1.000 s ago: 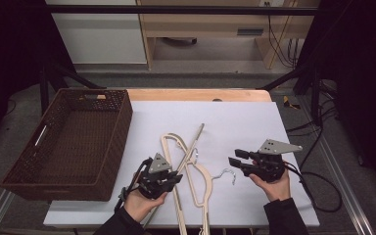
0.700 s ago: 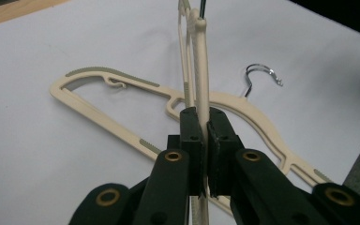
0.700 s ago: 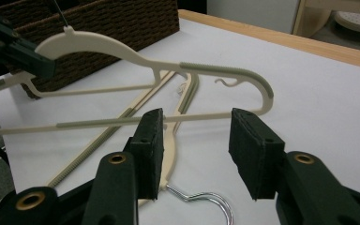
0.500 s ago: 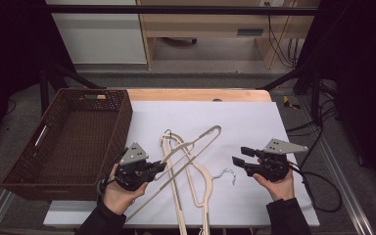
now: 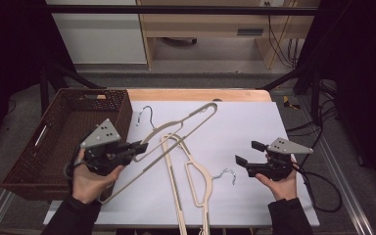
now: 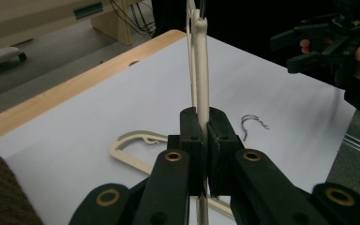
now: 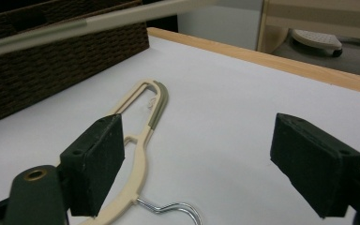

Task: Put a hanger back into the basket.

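Note:
My left gripper point(image 5: 141, 146) point(image 6: 201, 125) is shut on one arm of a cream hanger point(image 5: 183, 126) point(image 6: 200, 65), which hangs tilted above the table with its metal hook point(image 5: 147, 115) towards the basket. Its bar also crosses the top of the right gripper view as the held hanger point(image 7: 98, 21). A second cream hanger point(image 5: 196, 181) point(image 7: 143, 136) point(image 6: 136, 145) lies flat on the white table, its hook point(image 5: 225, 174) pointing right. My right gripper point(image 5: 247, 152) point(image 7: 206, 159) hovers just right of that hook. Its jaws have just been opening and stand wide with nothing between them.
A dark brown wicker basket point(image 5: 54, 142) point(image 7: 51, 61) stands at the table's left edge, beside my left hand. The white table point(image 5: 245, 122) has a wooden strip point(image 5: 200, 94) along its far edge. Black cables trail off at the right.
My left gripper has risen and moved left towards the basket, lifting its hanger off the table. The right gripper's jaws have spread wider; that hand stayed in place.

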`<state>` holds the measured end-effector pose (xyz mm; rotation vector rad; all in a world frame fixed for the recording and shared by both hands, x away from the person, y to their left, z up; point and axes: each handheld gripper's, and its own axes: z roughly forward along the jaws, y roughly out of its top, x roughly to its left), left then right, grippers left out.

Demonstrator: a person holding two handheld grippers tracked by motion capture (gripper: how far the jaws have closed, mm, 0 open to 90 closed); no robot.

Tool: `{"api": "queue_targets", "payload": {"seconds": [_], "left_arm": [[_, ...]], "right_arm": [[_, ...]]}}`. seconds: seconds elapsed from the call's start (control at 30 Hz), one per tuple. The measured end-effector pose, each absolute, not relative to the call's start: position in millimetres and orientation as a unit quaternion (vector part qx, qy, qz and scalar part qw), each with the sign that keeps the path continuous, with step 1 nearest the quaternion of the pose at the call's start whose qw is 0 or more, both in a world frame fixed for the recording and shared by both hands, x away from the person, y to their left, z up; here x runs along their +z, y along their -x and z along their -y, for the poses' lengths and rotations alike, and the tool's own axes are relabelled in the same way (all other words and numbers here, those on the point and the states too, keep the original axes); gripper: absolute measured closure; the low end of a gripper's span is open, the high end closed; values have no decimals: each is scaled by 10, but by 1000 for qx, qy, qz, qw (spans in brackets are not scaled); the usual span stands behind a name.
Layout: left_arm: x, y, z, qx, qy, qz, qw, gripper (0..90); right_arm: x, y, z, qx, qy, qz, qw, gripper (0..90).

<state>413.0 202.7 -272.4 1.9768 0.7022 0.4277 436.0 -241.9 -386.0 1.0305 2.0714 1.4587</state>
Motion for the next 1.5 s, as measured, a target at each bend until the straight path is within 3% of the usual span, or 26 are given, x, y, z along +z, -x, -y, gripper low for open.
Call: {"api": "queue_targets", "payload": {"seconds": [0.47,0.7,1.5], "left_arm": [[-2439,-4494,-2655,218,-797,-318,465,867],[-2428,-4620,-2992,236,-789,-332,460,867],[-2871,-4777,-4162,250,-754,-428,430,867]], "right_arm": [[-3849,-4353,2492,519,-390,-727,224,84],[-3863,-4360,2494,513,-394,-729,225,81],[-3902,-4387,2477,501,-395,-737,223,80]]}}
